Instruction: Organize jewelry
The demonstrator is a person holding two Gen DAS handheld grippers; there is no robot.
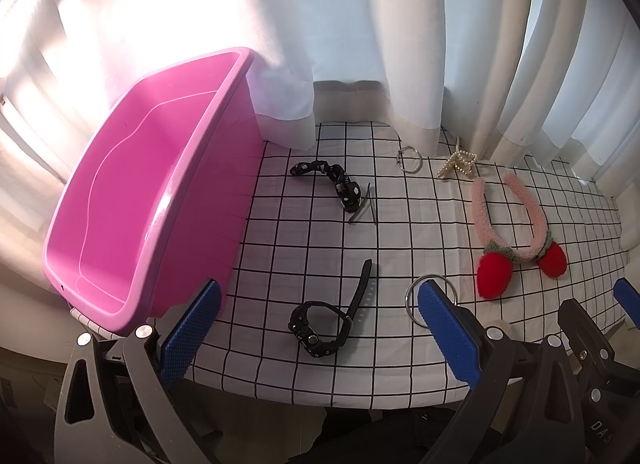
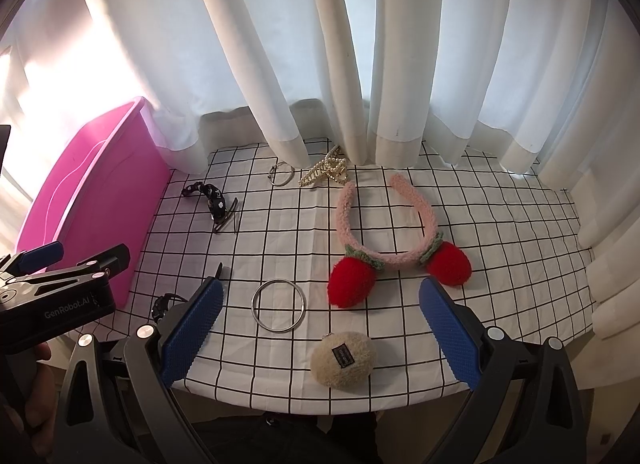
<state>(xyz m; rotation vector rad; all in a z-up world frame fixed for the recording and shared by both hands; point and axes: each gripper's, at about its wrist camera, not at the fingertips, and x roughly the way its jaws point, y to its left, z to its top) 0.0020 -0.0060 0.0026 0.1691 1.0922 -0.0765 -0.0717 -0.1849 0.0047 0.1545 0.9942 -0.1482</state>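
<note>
A pink bin (image 1: 132, 204) stands at the table's left; it also shows in the right wrist view (image 2: 80, 200). On the grid cloth lie a black watch (image 1: 320, 328), a black chain bracelet (image 1: 328, 180), a silver bangle (image 2: 279, 306), a small silver ring (image 2: 281, 174), a pearl hair claw (image 2: 326, 172), a pink strawberry headband (image 2: 384, 240) and a fuzzy cream clip (image 2: 343, 358). My left gripper (image 1: 320, 328) is open, with the watch between its fingers. My right gripper (image 2: 320, 328) is open and empty over the cream clip.
White curtains (image 2: 360, 64) hang along the table's far and right sides. A dark hairpin (image 1: 366, 208) lies by the chain bracelet. The table's front edge (image 2: 320, 408) is near both grippers. The left gripper's body (image 2: 56, 292) shows at the right wrist view's left.
</note>
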